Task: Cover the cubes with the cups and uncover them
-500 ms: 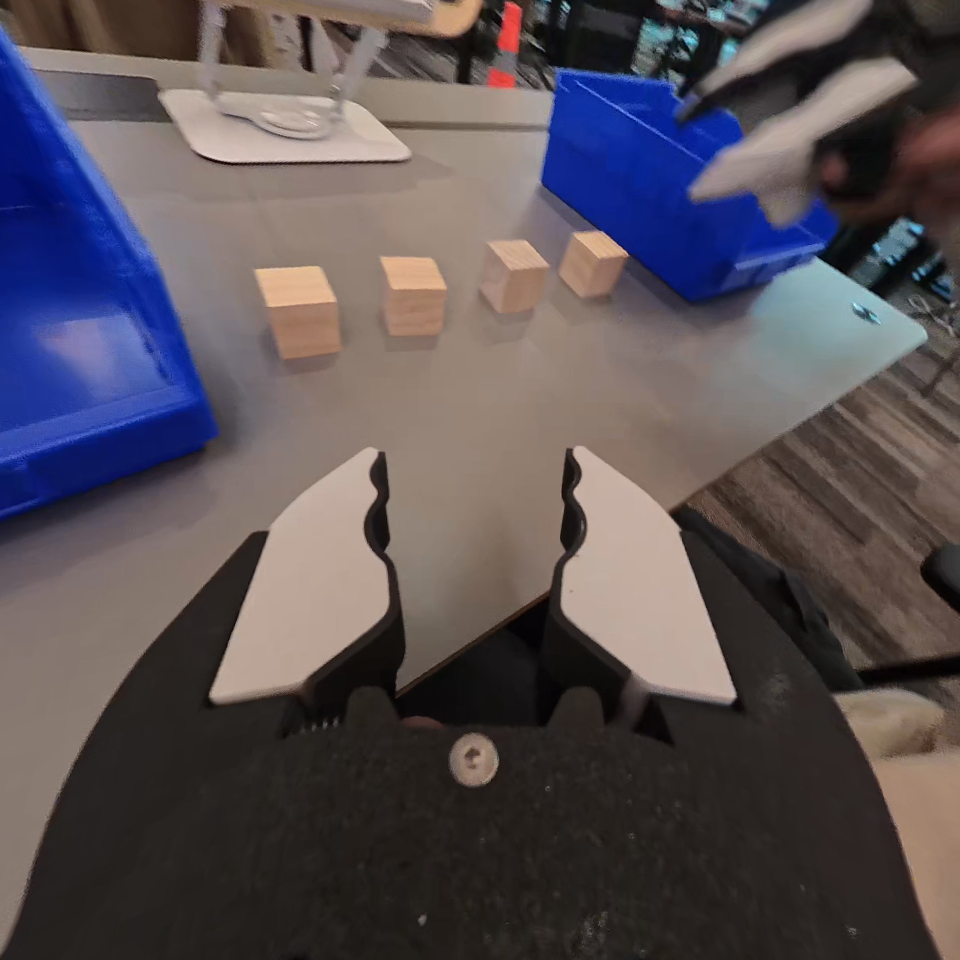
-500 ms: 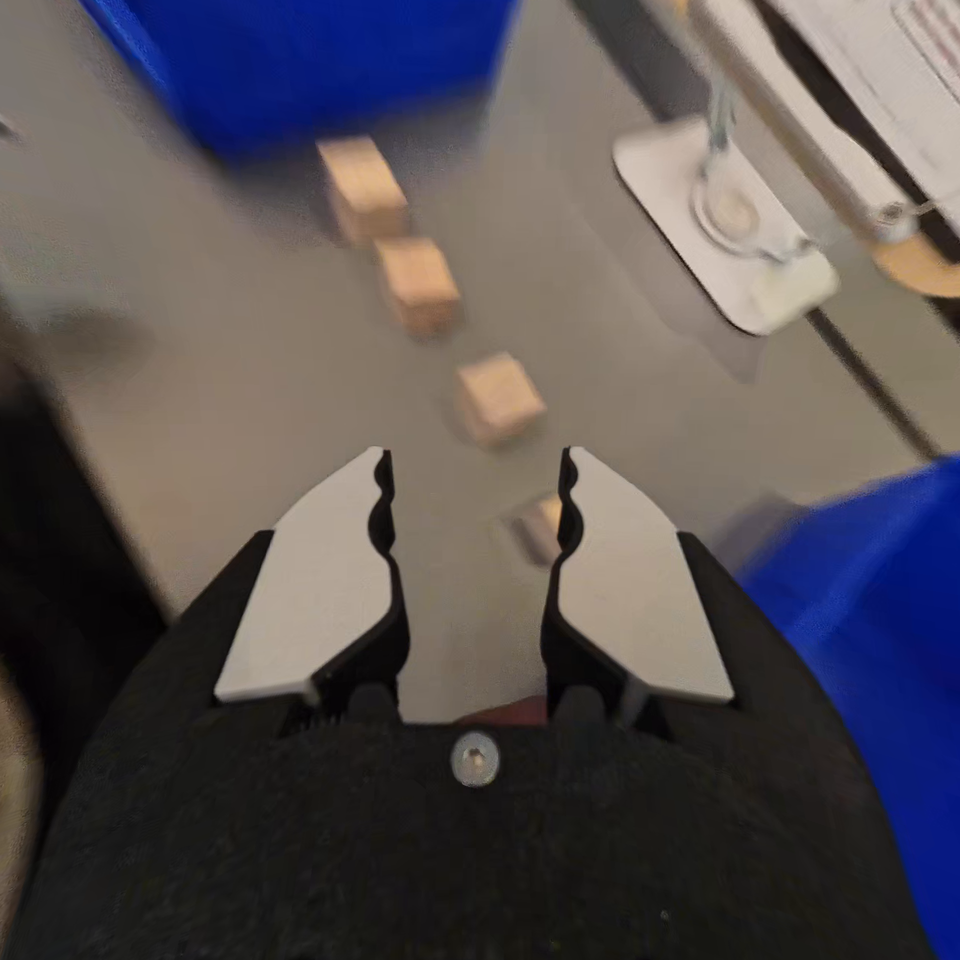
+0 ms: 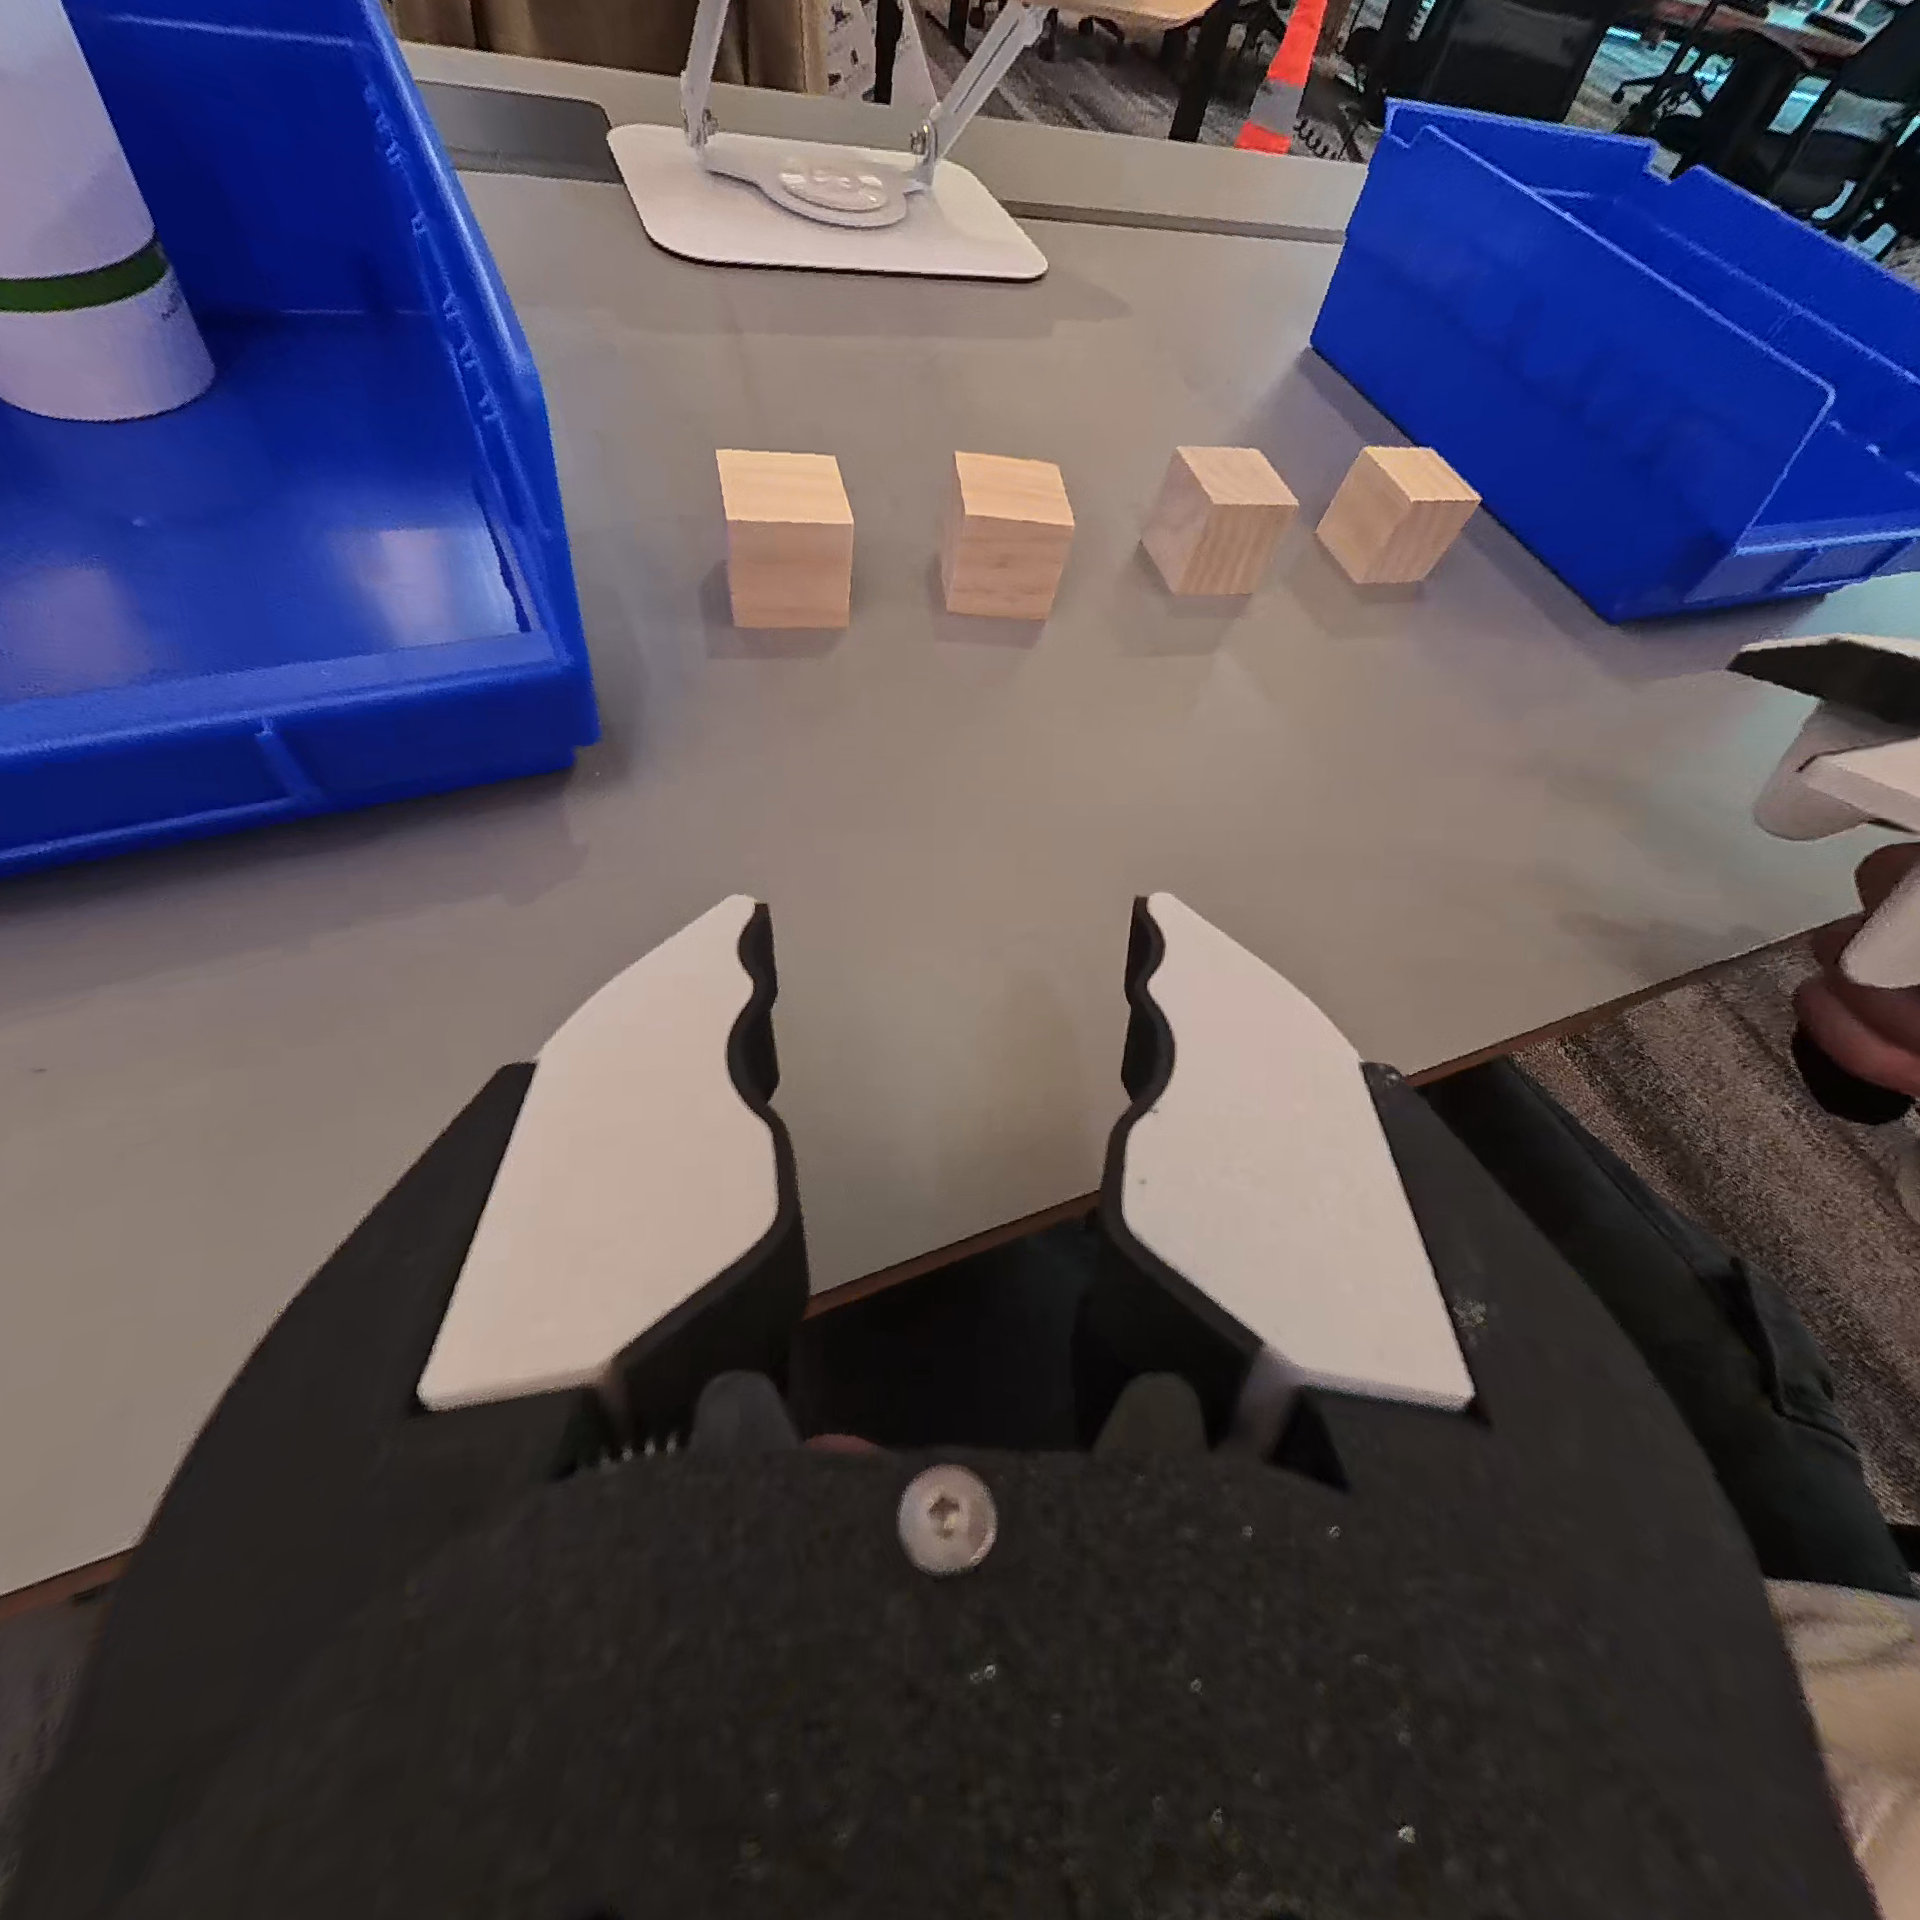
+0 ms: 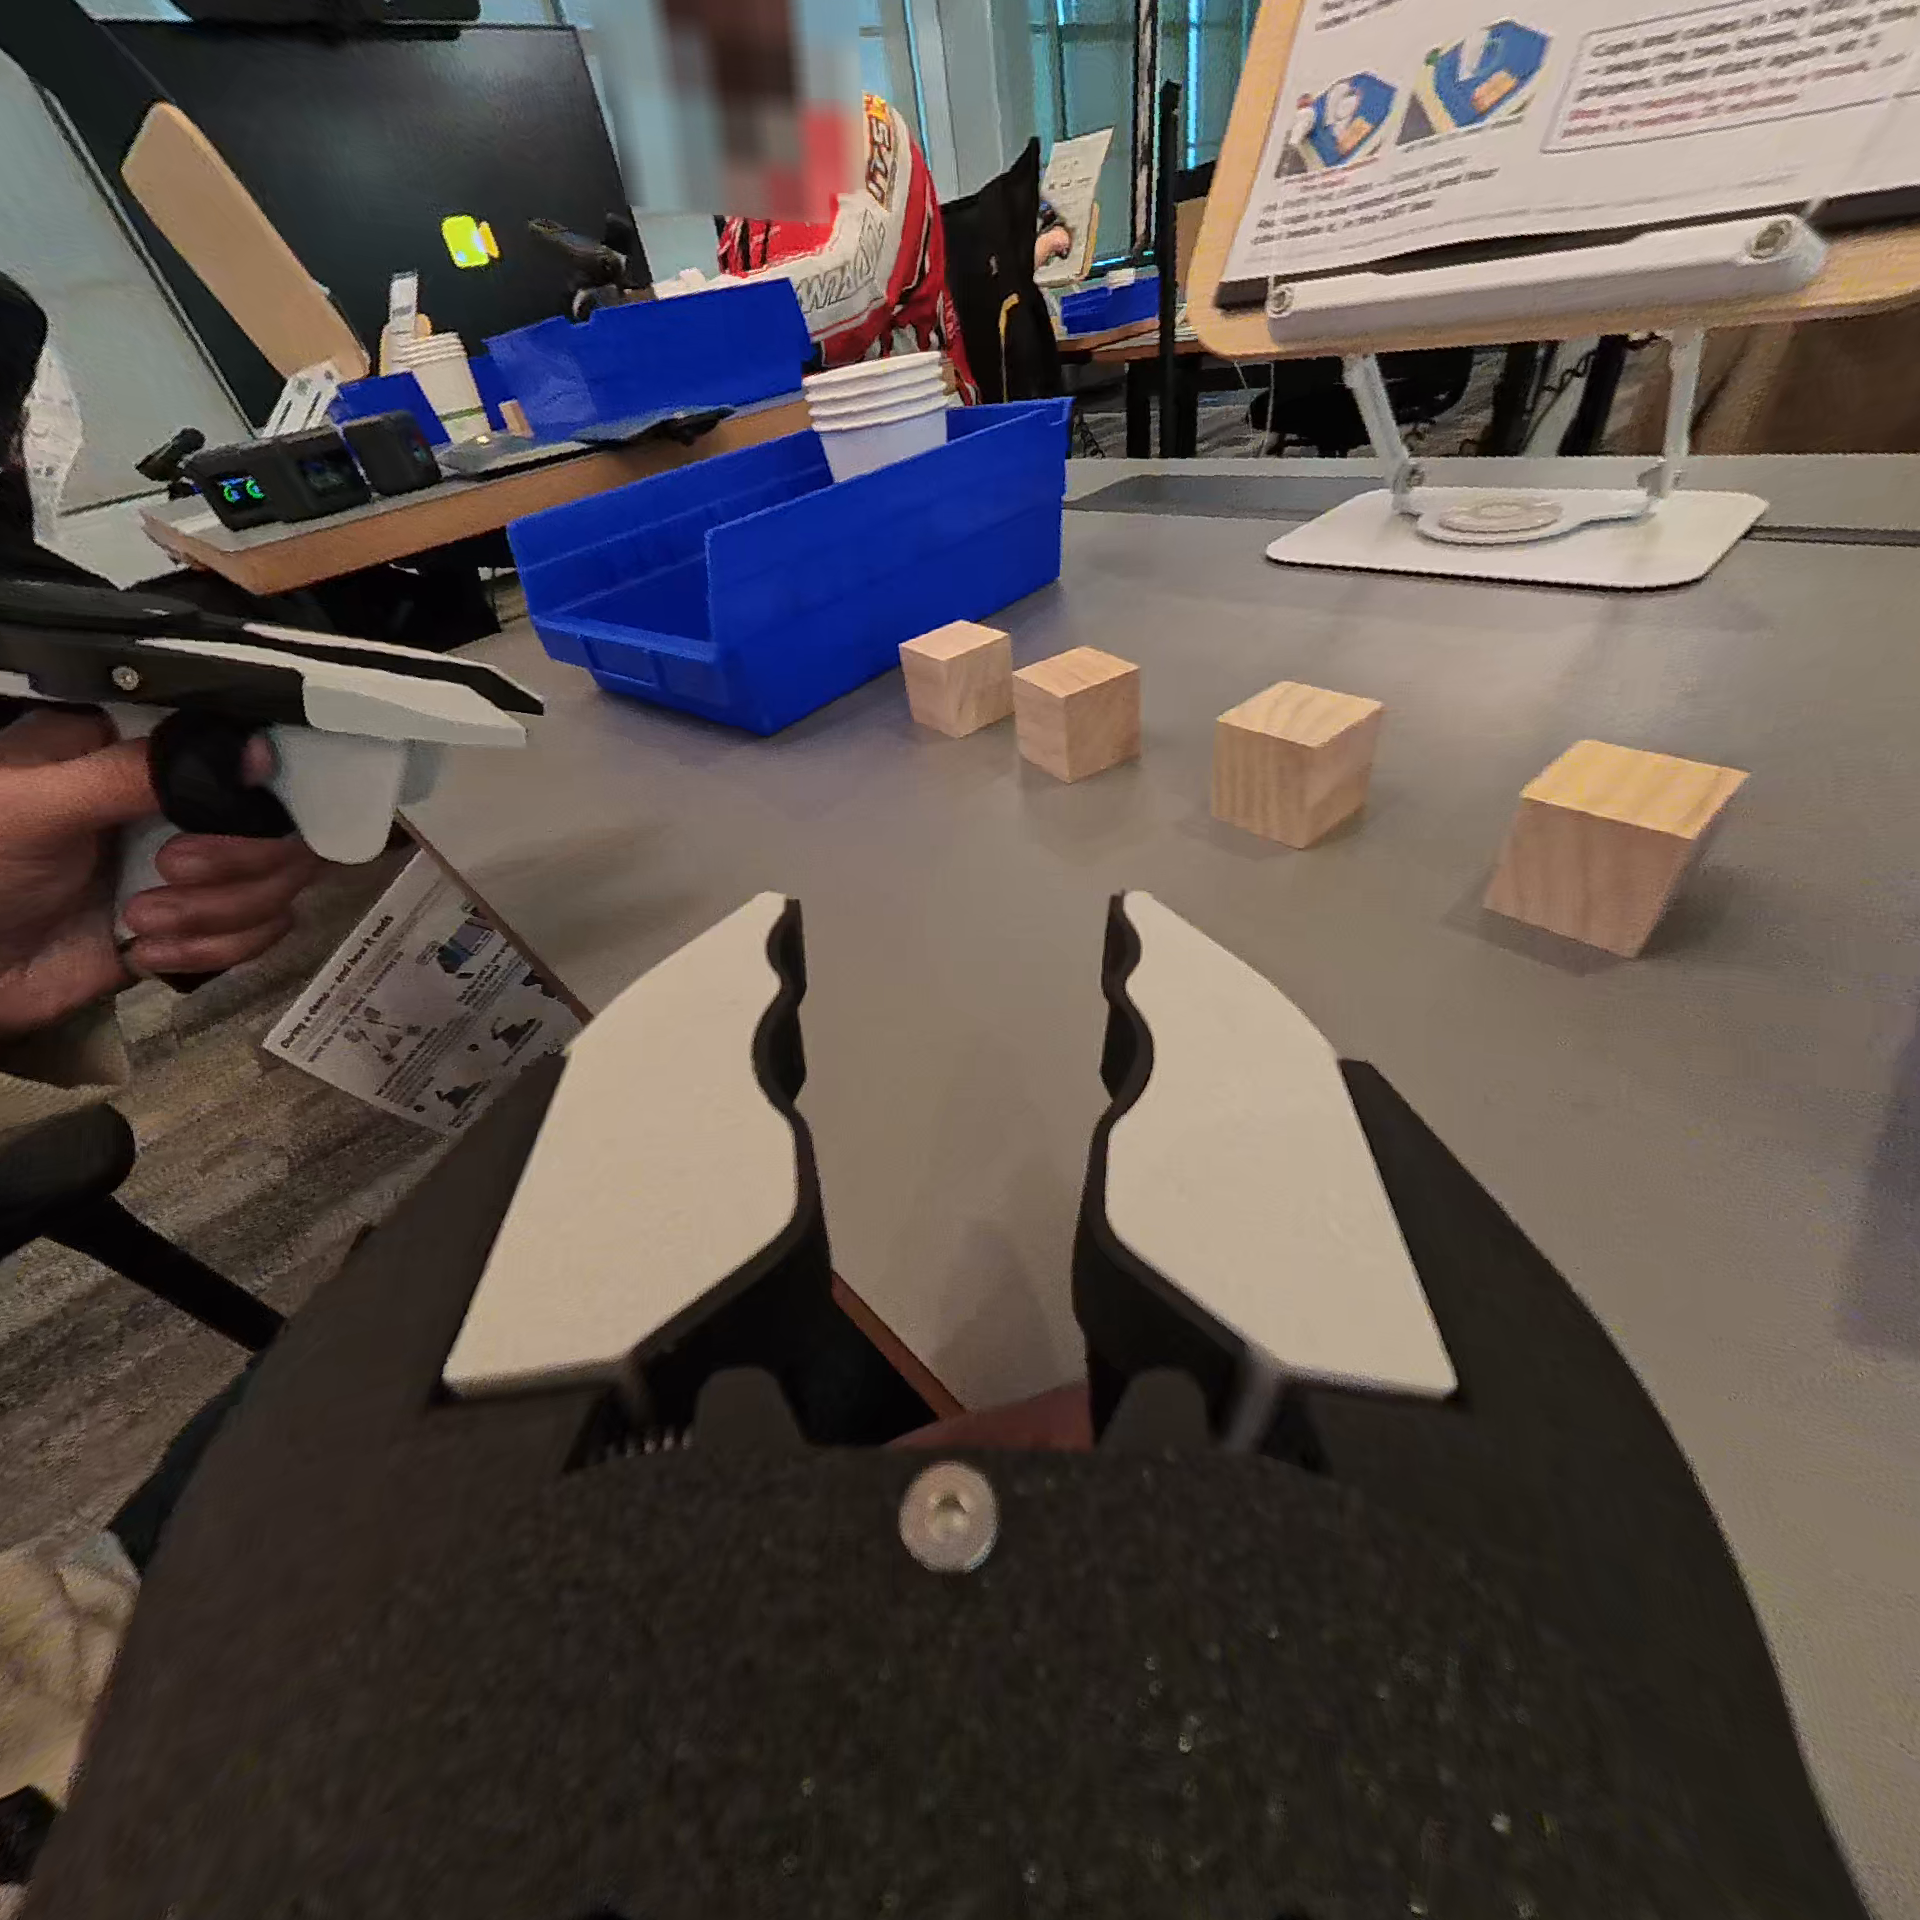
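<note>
Four cubes [image 3: 790, 538] are lined up uncovered, spaced for cups [image 4: 883, 416]; both claws, left claw [image 3: 951, 935] and right claw [image 4: 951, 930], are held apart, empty.

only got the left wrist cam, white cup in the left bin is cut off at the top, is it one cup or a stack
Observer: A stack. The right wrist view shows several nested rims at the top of the white cups, standing at the far end of the blue bin.
Operator: is the other tool open, i just see its edge
Observer: Yes. The right gripper is open with nothing between its fingers.
Operator: anything on the floor near me
Observer: A printed sheet lies on the floor just past the table edge, below the left gripper.
</note>
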`<action>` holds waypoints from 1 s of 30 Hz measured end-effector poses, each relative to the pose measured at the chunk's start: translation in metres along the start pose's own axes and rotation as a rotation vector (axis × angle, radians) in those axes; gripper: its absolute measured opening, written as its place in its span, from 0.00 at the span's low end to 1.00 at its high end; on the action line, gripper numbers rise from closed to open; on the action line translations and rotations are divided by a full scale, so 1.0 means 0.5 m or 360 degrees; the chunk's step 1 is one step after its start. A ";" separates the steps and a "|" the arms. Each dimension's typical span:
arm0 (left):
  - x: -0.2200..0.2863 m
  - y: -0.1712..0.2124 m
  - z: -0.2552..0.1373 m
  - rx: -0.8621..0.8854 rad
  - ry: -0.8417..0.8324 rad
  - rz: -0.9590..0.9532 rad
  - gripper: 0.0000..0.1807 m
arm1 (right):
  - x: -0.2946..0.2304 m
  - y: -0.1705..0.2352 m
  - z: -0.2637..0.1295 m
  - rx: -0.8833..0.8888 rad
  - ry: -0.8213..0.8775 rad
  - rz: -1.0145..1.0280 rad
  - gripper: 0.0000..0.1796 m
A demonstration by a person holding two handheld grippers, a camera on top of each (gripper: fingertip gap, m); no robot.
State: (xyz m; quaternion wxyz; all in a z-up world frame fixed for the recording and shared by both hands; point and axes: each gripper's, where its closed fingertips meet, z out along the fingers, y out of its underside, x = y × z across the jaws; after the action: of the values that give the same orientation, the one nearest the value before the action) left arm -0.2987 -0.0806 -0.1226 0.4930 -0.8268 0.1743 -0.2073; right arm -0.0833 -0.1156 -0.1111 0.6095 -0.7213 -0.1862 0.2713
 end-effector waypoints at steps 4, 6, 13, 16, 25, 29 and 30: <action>-0.004 -0.002 0.005 0.0018 -0.0085 0.0013 0.35 | 0.018 0.009 -0.010 -0.0014 0.0061 -0.0053 0.30; -0.013 -0.026 0.001 0.0026 -0.0132 0.0068 0.33 | 0.022 0.017 -0.010 -0.0039 0.0091 -0.0137 0.30; -0.145 -0.272 0.016 -0.0459 -0.0189 0.0680 0.32 | 0.004 0.032 0.000 -0.0068 0.0067 -0.0252 0.28; -0.242 -0.371 0.094 -0.0549 -0.0174 0.1176 0.25 | -0.010 0.034 0.009 -0.0070 0.0017 -0.0251 0.27; -0.446 -0.406 0.259 -0.1274 -0.0145 0.1027 0.21 | -0.021 0.043 0.025 -0.0097 -0.0057 -0.0247 0.26; -0.457 -0.402 0.281 -0.1311 -0.0099 0.0977 0.20 | -0.014 0.044 0.022 -0.0104 -0.0055 -0.0229 0.26; -0.457 -0.398 0.285 -0.1315 -0.0081 0.0970 0.20 | -0.012 0.044 0.021 -0.0102 -0.0051 -0.0229 0.26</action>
State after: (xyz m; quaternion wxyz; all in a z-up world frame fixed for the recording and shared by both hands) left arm -0.4037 0.2278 -0.0458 0.1672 -0.8690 0.4627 0.0523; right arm -0.0957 -0.1152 -0.1329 0.6008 -0.7209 -0.2558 0.2321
